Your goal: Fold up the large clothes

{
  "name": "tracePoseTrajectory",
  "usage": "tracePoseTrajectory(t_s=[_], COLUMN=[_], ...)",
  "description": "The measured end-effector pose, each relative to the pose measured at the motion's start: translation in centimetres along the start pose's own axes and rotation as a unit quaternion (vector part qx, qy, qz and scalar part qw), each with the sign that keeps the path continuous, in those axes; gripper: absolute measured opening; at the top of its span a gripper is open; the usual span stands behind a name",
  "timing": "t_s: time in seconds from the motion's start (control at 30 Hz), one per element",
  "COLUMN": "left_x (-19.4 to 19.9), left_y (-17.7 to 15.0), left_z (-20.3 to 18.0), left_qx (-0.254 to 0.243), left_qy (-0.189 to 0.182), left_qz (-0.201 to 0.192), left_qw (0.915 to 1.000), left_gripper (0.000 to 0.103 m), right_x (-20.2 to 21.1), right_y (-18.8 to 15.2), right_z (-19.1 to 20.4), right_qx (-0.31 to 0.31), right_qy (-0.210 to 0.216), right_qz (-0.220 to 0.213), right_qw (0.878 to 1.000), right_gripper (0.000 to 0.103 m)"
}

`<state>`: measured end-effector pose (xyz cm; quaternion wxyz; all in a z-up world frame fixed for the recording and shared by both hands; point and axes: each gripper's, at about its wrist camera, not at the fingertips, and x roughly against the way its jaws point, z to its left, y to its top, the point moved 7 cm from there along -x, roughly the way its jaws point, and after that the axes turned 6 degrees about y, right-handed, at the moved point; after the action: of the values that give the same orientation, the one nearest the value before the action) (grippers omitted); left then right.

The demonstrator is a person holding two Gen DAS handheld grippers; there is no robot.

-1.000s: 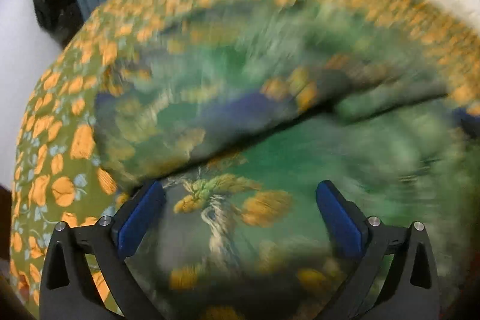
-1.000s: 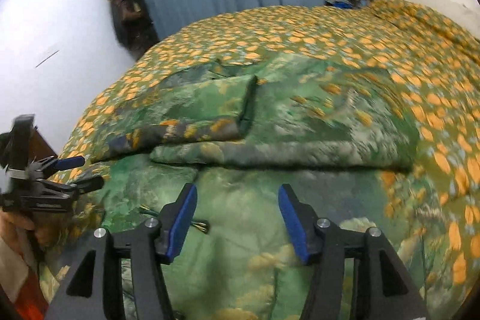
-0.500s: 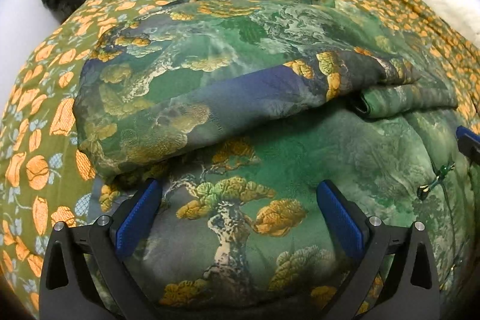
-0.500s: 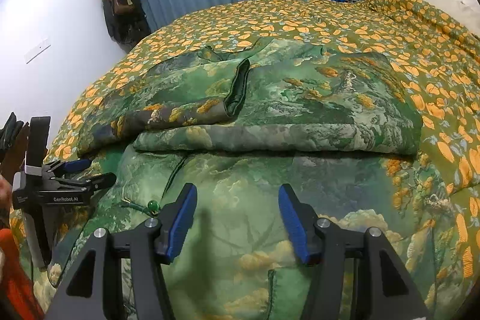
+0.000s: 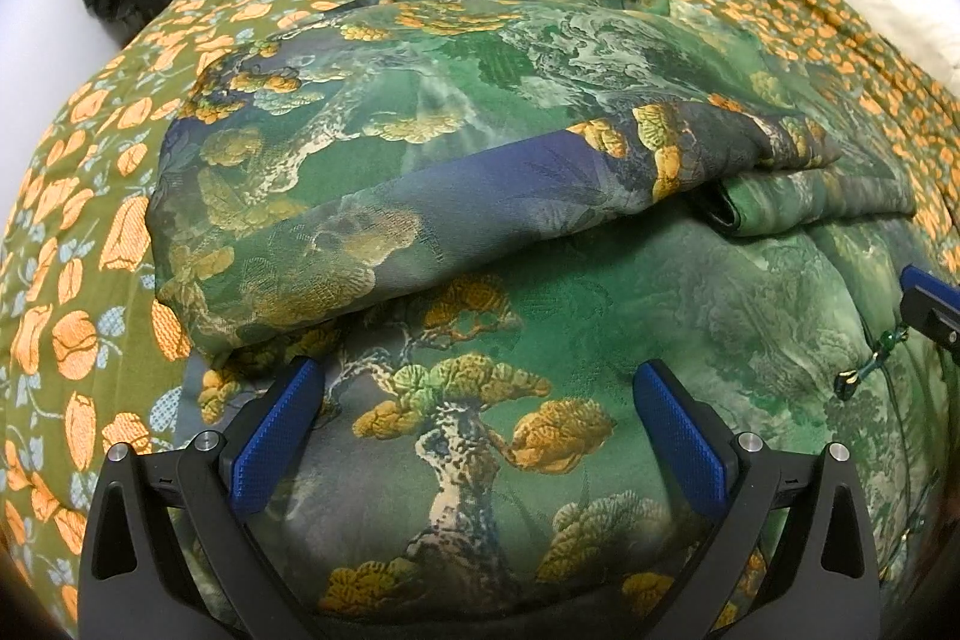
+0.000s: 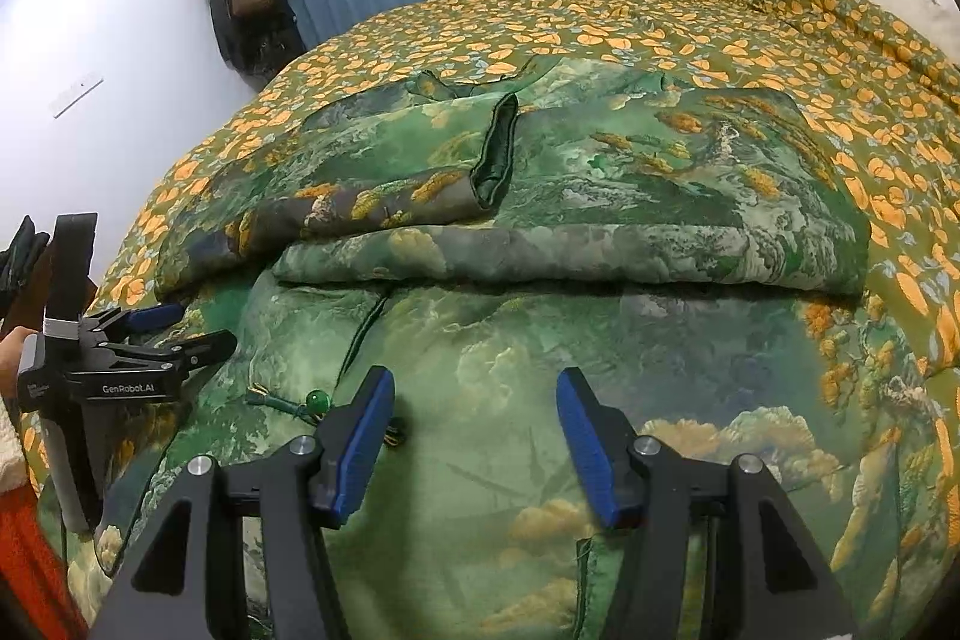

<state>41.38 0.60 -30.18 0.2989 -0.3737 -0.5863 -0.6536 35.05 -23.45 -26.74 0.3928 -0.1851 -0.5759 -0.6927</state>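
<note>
The large green padded garment printed with golden pine trees and clouds (image 6: 600, 340) lies spread on the bed, on an olive quilt strewn with orange flowers (image 6: 600, 34). Its far part is already folded into a thick band, with a sleeve (image 5: 420, 196) laid across the top. The left gripper (image 5: 480, 418) hangs over the near panel with its blue-padded fingers (image 5: 276, 436) spread wide and nothing between them. The right gripper (image 6: 474, 430) is also parted and empty, just above the cloth. The main risk is a shallow pinch: this slippery, bulky fabric could slide out mid-lift, or only the top layer could be caught, leaving the lining behind and bunching the fold. Uneven lifting by the two hands would skew the edge and could drag the sleeve off the band. The green bead toggle on its cord (image 6: 315, 400) lies right beside the right gripper's left finger and, as far as the distorted view allows, could snag there.
</note>
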Motion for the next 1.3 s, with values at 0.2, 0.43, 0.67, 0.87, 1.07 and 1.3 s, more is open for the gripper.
tracePoseTrajectory(t_s=[0.2,0.43,0.67,0.87,1.07,1.3], left_x=[0.0,0.0,0.0,0.0,0.0,0.0], left_y=[0.0,0.0,0.0,0.0,0.0,0.0], left_z=[0.0,0.0,0.1,0.1,0.1,0.0], left_qx=[0.0,0.0,0.0,0.0,0.0,0.0], left_qy=[0.0,0.0,0.0,0.0,0.0,0.0], left_qz=[0.0,0.0,0.0,0.0,0.0,0.0], left_qw=[1.0,1.0,1.0,1.0,1.0,1.0], left_gripper=[0.103,0.103,0.103,0.103,0.103,0.103], right_x=[0.1,0.6,1.2,2.8,3.1,3.6], right_y=[0.1,0.3,0.4,0.6,0.4,0.8], right_z=[-0.1,-0.3,0.5,0.7,-0.5,-0.6], right_qx=[-0.007,-0.014,-0.01,-0.001,-0.014,-0.014], right_qy=[0.005,0.011,0.017,0.019,0.019,0.023], right_qz=[-0.001,-0.008,-0.013,-0.029,-0.029,-0.04], right_qw=[1.0,1.0,1.0,0.999,0.999,0.999], right_gripper=[0.058,0.058,0.058,0.058,0.058,0.058])
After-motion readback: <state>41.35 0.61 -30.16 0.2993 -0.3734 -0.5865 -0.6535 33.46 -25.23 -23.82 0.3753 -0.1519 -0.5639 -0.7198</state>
